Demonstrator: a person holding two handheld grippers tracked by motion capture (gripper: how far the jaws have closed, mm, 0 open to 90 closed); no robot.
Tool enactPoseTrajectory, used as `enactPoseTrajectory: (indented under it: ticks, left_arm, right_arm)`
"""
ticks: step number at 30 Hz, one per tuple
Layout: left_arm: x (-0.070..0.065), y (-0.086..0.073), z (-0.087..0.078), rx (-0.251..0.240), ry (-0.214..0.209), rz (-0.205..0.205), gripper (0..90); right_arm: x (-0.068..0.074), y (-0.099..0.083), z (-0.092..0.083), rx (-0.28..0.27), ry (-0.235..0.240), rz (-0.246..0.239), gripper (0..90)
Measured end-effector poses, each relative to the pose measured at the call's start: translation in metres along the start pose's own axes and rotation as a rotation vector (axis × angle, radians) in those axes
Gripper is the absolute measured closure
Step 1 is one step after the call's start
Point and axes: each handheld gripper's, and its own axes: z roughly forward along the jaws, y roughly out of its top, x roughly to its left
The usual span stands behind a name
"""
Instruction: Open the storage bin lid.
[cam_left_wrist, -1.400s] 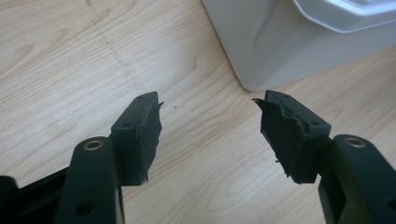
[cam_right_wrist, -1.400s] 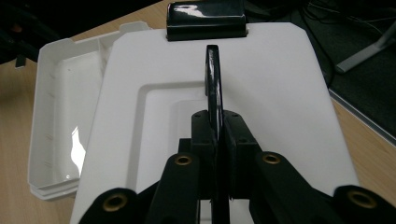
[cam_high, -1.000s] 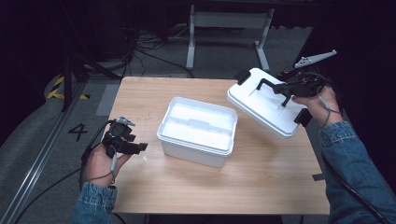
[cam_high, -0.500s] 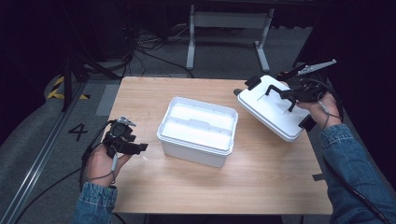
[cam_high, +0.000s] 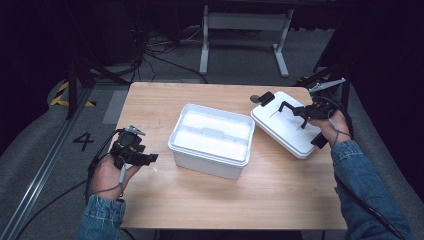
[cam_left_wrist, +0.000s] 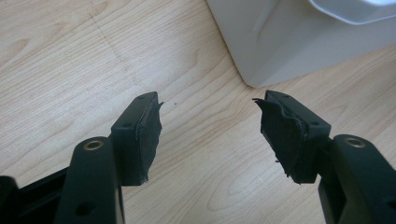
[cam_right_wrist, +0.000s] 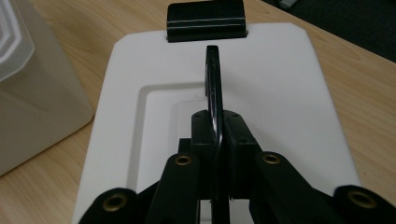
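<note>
white lid (cam_high: 287, 127) on table (cam_high: 165, 100) just right of open white box (cam_high: 211, 140), right gripper (cam_right_wrist: 215, 126) clamped on its black handle (cam_right_wrist: 213, 79); left gripper (cam_left_wrist: 208, 128) wide, empty, left of box; floor reads "4" (cam_high: 83, 141)

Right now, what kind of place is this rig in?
Probably a lab or recording studio, not a home. A lone wooden table stands on grey carpet in a dark room; cables lie loose on the floor behind it; a floor rail with a number marking runs along the left.
</note>
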Motion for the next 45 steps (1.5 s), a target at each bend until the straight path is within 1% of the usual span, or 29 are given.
enactPoseTrajectory:
  ticks: [8,16,21,26,32,33,38,40,42,43,44,45]
  left_arm:
    - [0.0,-0.001,0.001,0.004,-0.002,-0.007,38.5]
    - [0.0,0.0,0.001,0.004,-0.002,-0.003,38.5]
    - [0.0,-0.001,0.001,0.003,-0.003,-0.008,38.5]
    - [0.0,-0.001,0.002,0.007,-0.003,-0.01,38.5]
    - [0.002,-0.001,0.003,0.008,0.002,0.005,38.5]
    - [0.001,-0.001,0.004,0.011,-0.004,-0.002,38.5]
    - [0.001,-0.001,0.004,0.013,-0.006,-0.002,38.5]
    - [0.001,-0.001,0.004,0.013,-0.005,-0.003,38.5]
    - [0.001,-0.001,0.004,0.013,-0.005,-0.003,38.5]
    - [0.001,-0.001,0.004,0.014,-0.002,0.001,38.5]
    - [0.001,-0.001,0.004,0.017,-0.007,-0.007,38.5]
    - [0.001,-0.001,0.004,0.021,-0.01,-0.001,38.5]
  right_arm:
    - [-0.004,-0.012,0.016,0.012,0.006,0.023,84.3]
    - [-0.007,-0.022,0.027,0.022,0.009,0.044,84.3]
    - [-0.009,-0.028,0.034,0.024,0.01,0.052,84.2]
    - [-0.01,-0.032,0.038,0.033,0.01,0.057,84.2]
    - [-0.01,-0.036,0.043,0.043,0.015,0.055,84.1]
    - [-0.01,-0.036,0.044,0.042,0.015,0.056,84.0]
    - [-0.011,-0.038,0.047,0.041,0.024,0.062,83.6]
    - [-0.012,-0.039,0.048,0.046,0.031,0.064,81.6]
    - [-0.013,-0.039,0.047,0.022,0.033,0.072,78.1]
    - [-0.013,-0.039,0.046,0.016,0.034,0.079,76.9]
    - [-0.014,-0.038,0.045,0.013,0.033,0.08,74.4]
    - [-0.014,-0.037,0.044,0.015,0.026,0.078,72.2]
